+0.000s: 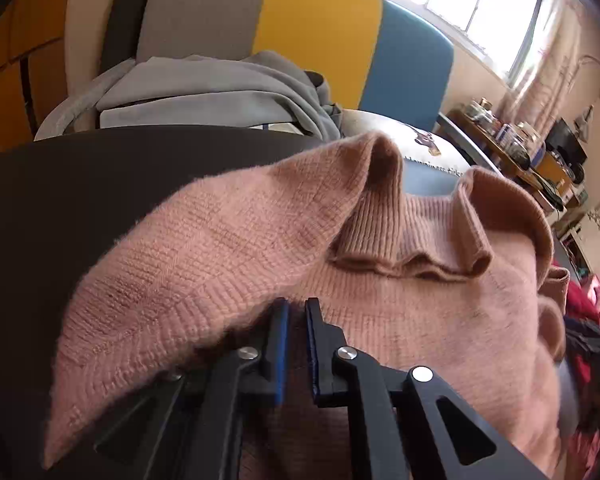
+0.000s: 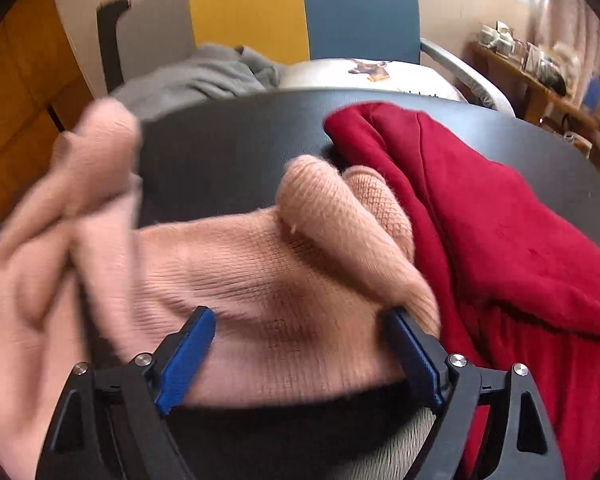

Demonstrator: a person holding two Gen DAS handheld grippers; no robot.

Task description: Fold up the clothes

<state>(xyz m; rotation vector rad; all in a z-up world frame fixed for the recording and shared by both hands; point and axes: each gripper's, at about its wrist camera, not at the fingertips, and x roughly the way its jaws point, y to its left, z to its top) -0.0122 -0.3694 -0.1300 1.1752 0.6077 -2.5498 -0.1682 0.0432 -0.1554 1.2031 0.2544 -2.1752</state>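
Left wrist view: pink fuzzy knit turtleneck sweater (image 1: 400, 320) spread on dark round table (image 1: 60, 200), ribbed collar (image 1: 412, 240) standing up, pointing away from the camera.
Left claw (image 1: 296, 312): jaws nearly together, only a thin gap; knit bunches right at the tips but whether a fold is pinched is hidden, can't tell.
Behind the table: grey hoodie-like garment (image 1: 220, 88) heaped on a seat with grey, yellow and blue panels (image 1: 316, 28); white printed cushion (image 1: 420, 140) just beside it.
Far right edge: red fabric (image 1: 588, 300), blurred.
Containers: none visible in this view.

Right wrist view: same pink sweater (image 2: 260, 272) lies across the near table (image 2: 228, 152) edge, one sleeve or fold humped up in the middle, left part motion-blurred.
Right claw (image 2: 300, 344): jaws wide apart, straddling the knit; pads not pressing it, nothing held.
Dark red plush garment (image 2: 500, 240): piled on the table, touching the sweater's right side.
Containers: none here either.

Handling, judged: light, soft, floppy, stretchy; fuzzy surface should give good grip, not slippery or fragile. Will sag and drag if lifted from one point.
Where to grab, judged: shoulder seams or hem corners, one claw each, pinching a single layer edge; avoid the thick collar roll.
Risk, judged: catching the red garment along with the sleeve.
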